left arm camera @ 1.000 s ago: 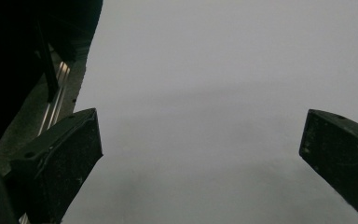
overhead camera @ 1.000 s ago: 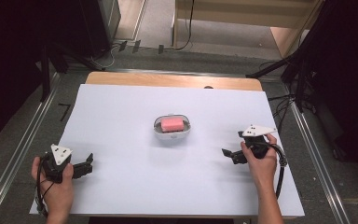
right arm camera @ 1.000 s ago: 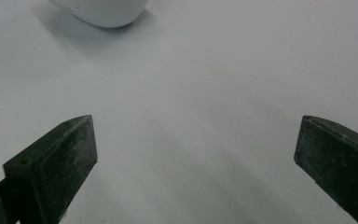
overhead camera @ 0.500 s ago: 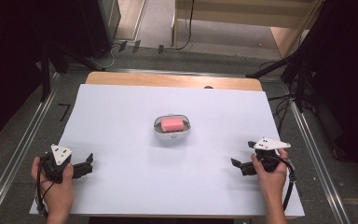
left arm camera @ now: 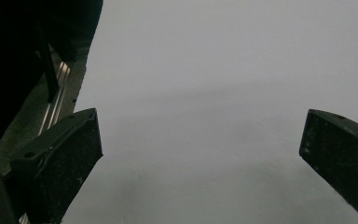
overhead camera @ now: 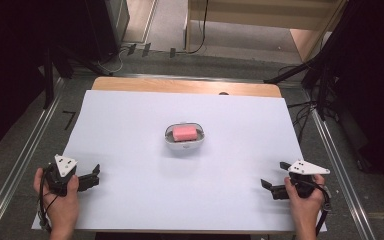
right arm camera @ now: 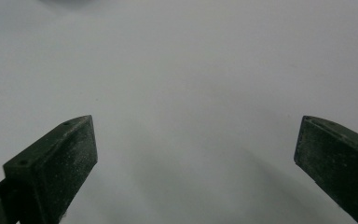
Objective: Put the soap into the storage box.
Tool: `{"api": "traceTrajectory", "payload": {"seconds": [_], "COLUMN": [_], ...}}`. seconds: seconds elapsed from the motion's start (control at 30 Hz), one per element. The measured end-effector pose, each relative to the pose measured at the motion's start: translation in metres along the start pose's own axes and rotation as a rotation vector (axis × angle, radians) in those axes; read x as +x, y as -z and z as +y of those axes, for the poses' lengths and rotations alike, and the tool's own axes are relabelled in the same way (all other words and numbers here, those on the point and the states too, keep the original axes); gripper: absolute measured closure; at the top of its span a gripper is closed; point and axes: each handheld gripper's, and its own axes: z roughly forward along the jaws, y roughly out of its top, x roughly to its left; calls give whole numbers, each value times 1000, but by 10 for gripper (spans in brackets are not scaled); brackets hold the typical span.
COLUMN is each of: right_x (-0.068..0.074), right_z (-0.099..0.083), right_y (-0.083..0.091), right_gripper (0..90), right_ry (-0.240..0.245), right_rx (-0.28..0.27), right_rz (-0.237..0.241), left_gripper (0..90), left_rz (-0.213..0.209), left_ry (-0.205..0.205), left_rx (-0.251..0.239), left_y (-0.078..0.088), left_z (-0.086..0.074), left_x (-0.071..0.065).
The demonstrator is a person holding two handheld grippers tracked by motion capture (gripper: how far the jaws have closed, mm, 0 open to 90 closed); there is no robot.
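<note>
A white sheet (overhead camera: 145,130) covers the table, and at its middle sits a small white dish (overhead camera: 184,139) holding a pink block (overhead camera: 184,132). The left gripper (overhead camera: 94,176) and right gripper (overhead camera: 275,181) rest at the near corners, well apart from the dish, each with jaws spread wide and empty.

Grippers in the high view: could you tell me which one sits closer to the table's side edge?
The right gripper, near the white sheet's right edge; the left gripper sits further inside its own edge.
</note>
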Motion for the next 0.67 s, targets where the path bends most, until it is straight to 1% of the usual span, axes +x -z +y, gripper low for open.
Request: {"api": "traceTrajectory", "payload": {"seconds": [0.03,0.07,0.13,0.2,0.3,0.33,0.4,0.43,0.47,0.53,0.67], "right_x": [-1,-1,-3,-4,-7,-8,-9,-10,-10,-10,-10], "right_z": [-2,-4,-9,-12,-19,-21,-25,-28,-29,-30,-29], "right_y": [2,6,13,18,28,31,37,40,41,42,39], "right_gripper": [0,0,0,0,0,0,0,0,0,0,0], "right_ry": [-8,-13,-25,-38,-48,-55,-60,-67,-69,-62,-68], "right_rx": [-1,-17,-29,-44,-41,-52,-59,-78,-93,-102,-72], "right_rz": [-4,-4,-16,-17,-37,-35,-47,-42,-39,-23,-28], "left_gripper": [0,0,0,0,0,0,0,0,0,0,0], "left_rz": [0,0,1,2,2,2,2,1,1,1,2], "left_ry": [0,-1,-1,-1,-2,-2,-3,-4,-4,0,2], "left_rx": [1,0,0,-1,0,0,1,1,2,7,8], "left_y": [0,0,0,0,0,0,0,0,0,-1,-1], "left_z": [0,0,0,0,0,0,0,0,0,0,0], "left_x": [0,0,0,0,-1,0,0,0,0,0,0]}}
